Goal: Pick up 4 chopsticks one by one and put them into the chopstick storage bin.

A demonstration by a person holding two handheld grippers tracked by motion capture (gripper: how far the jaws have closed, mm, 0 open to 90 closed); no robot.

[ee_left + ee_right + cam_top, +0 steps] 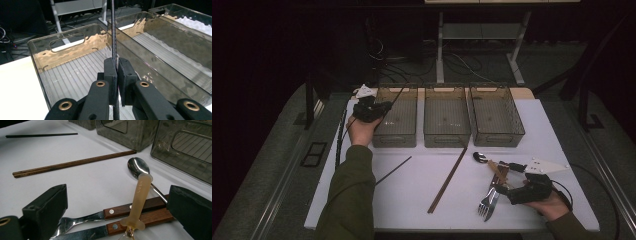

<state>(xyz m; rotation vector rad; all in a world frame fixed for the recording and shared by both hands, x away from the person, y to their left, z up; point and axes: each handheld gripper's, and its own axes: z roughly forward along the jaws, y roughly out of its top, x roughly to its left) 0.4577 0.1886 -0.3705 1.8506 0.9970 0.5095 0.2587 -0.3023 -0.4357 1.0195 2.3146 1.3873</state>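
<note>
My left gripper is shut on a thin black chopstick, held upright over the near end of the left clear bin. A second black chopstick lies on the white table. My right gripper stands open, low over a small heap of cutlery: two wooden-handled forks, a metal spoon and a translucent amber plastic handle. Its jaws flank the handles without touching them.
A pair of brown chopsticks lies diagonally mid-table. The middle bin and right bin stand beside the left one along the far edge. The table ends near my forearms; cables and desk legs lie beyond.
</note>
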